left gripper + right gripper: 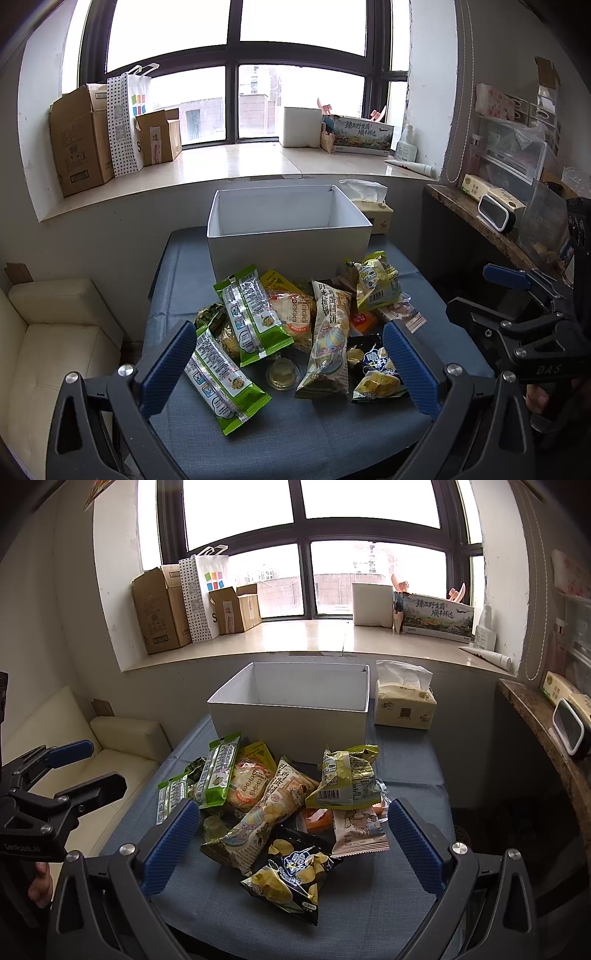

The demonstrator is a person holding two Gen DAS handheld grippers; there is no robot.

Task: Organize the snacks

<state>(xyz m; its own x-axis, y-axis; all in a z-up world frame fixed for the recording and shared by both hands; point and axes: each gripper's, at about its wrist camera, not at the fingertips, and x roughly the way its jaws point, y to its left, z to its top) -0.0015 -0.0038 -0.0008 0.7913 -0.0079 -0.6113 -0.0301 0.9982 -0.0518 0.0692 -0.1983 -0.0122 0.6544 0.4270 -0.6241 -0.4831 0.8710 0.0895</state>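
Note:
A pile of snack packets lies on a blue-covered table (332, 435) in front of an open white box (288, 225), whose inside I cannot see fully. Two green packets (251, 314) lie at the left, a tall egg-biscuit bag (328, 339) in the middle, a dark chip bag (291, 875) nearest me, a yellow-green packet (347, 779) by the box (291, 709). My left gripper (291, 365) is open and empty above the near side of the pile. My right gripper (291, 845) is open and empty above the chip bag.
A tissue pack (404, 701) stands right of the box. A cream sofa (48, 343) is at the left. A wooden side shelf (491, 221) with clutter is at the right. Cardboard boxes (81, 140) and a bag sit on the windowsill behind.

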